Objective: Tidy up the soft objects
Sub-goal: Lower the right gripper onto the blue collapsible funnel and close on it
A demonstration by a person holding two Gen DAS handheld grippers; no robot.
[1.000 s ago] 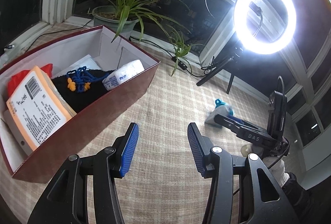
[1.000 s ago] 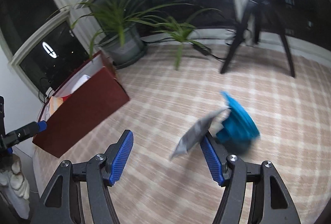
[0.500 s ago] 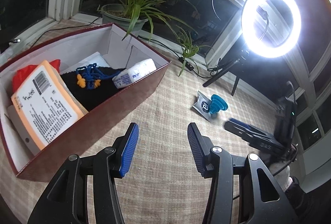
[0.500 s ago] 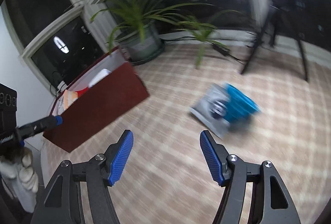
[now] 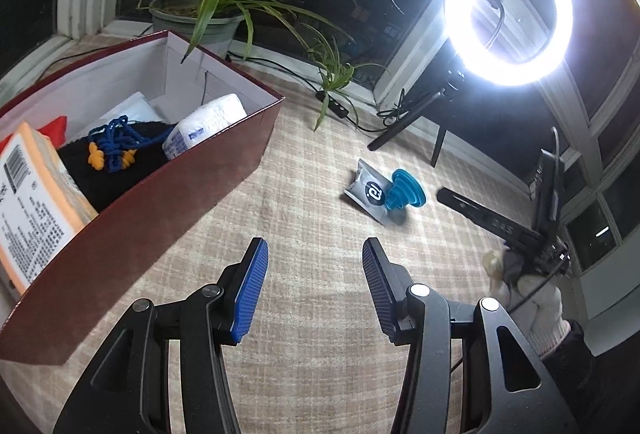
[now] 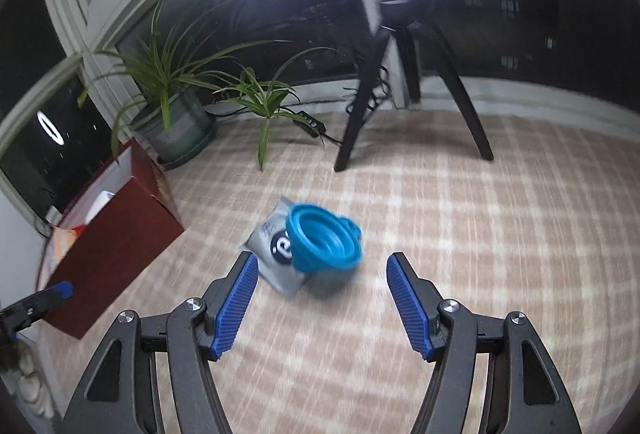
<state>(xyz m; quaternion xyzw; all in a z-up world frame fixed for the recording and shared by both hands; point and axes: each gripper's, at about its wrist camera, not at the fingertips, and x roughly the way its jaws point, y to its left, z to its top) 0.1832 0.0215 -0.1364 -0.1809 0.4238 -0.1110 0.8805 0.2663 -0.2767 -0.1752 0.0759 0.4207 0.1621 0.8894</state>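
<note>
Both the left gripper (image 5: 312, 290) and right gripper (image 6: 320, 302) hover with jaws wide open and empty, near a blue collapsible cup (image 6: 324, 244) lying against a grey pouch (image 6: 272, 258).

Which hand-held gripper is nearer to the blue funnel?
Right. The right hand-held gripper is open just before the blue funnel; the left hand-held gripper is open, farther back beside the red box.

"DAS" stands on the right gripper (image 5: 496, 224); the orange pack (image 5: 30, 201) carries a barcode and print too small to read.
</note>
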